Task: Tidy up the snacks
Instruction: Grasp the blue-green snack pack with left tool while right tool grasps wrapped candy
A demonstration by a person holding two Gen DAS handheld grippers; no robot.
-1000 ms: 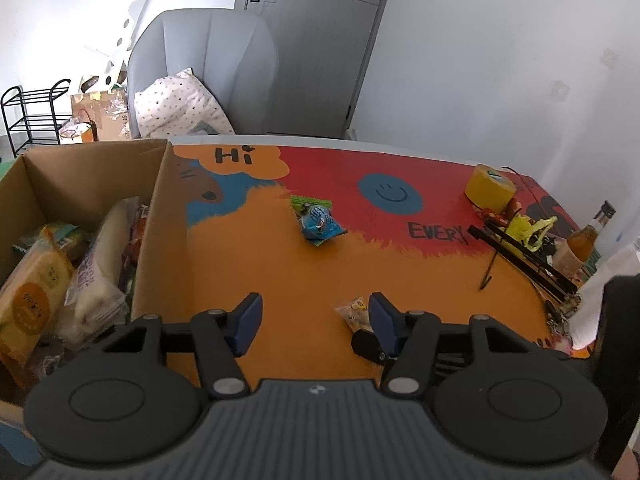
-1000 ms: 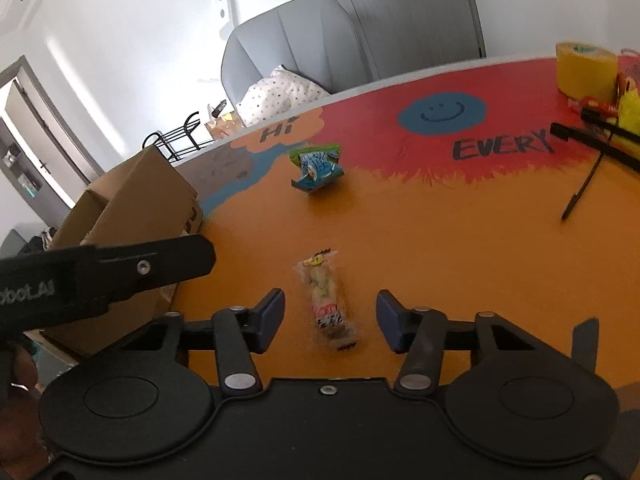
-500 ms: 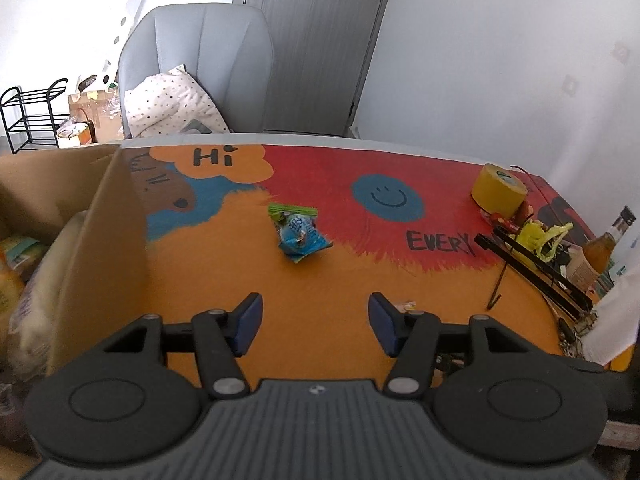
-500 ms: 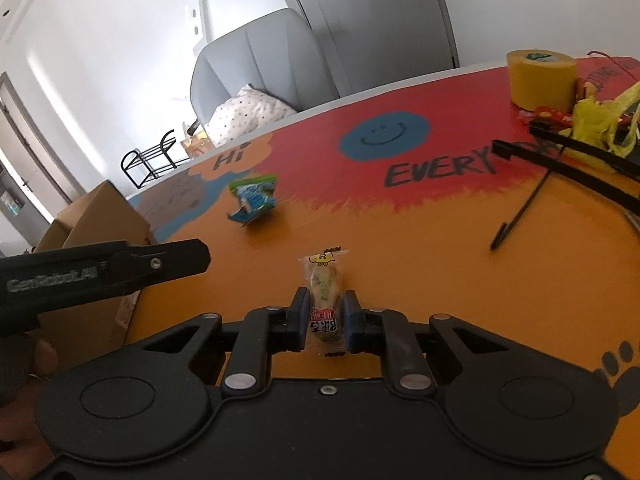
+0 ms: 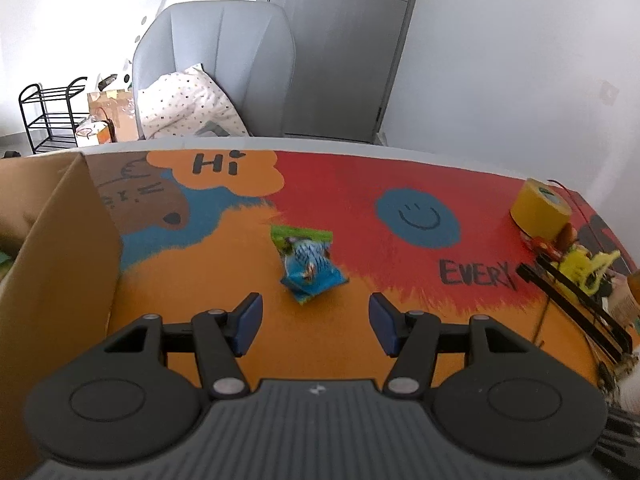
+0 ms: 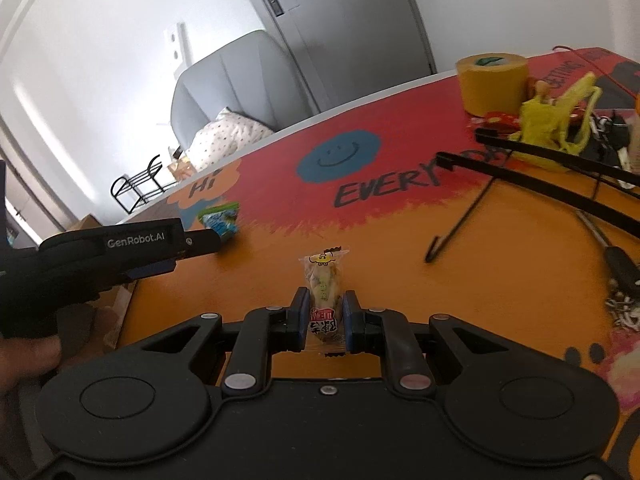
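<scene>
Right gripper (image 6: 324, 316) has closed on the small clear-wrapped snack bar (image 6: 325, 292) near the painted table's (image 6: 440, 280) front edge; ready for boxing; left gripper (image 5: 316, 322) half-open, empty, approaching blue-green snack packet (image 5: 310, 266) mid-table beside cardboard box (image 5: 60, 260).

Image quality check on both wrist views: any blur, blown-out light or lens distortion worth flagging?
Left wrist view: blue snack packet slightly motion-smeared; table edge bowed by the fisheye; left wall washed out. Right wrist view: small snack in the right gripper sharp; tape roll and clutter soft; horizon tilted; bright glare on the left wall.
</scene>
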